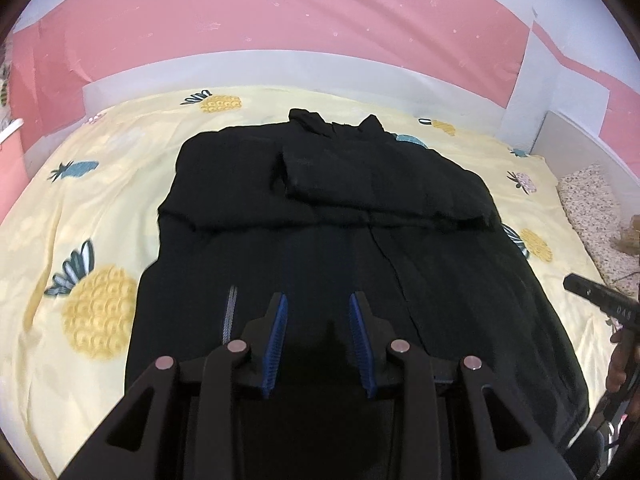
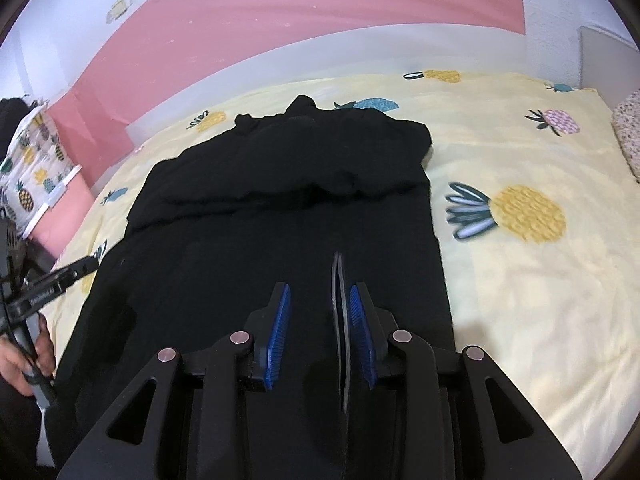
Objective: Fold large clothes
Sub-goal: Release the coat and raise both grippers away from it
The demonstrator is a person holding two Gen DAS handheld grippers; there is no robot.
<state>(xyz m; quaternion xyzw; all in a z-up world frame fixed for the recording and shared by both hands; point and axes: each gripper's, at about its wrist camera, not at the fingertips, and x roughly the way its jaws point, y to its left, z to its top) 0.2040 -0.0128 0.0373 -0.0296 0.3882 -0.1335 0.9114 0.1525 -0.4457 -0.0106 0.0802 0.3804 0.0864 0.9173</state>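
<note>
Left gripper (image 1: 318,300): jaws spread apart, nothing between the blue pads (image 1: 276,344), positioned over the near end of the black garment (image 1: 328,208). Right gripper (image 2: 318,292): jaws likewise apart, empty, above the same near end beside a zipper strip (image 2: 340,320). Garment lies flat on the bed's yellow pineapple-print sheet (image 2: 520,280), sleeves folded across the upper body, collar toward the pink wall (image 1: 280,12).

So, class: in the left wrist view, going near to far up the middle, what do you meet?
Left gripper with open jaws → black garment → its collar → pineapple-print bedsheet → pink wall.
</note>
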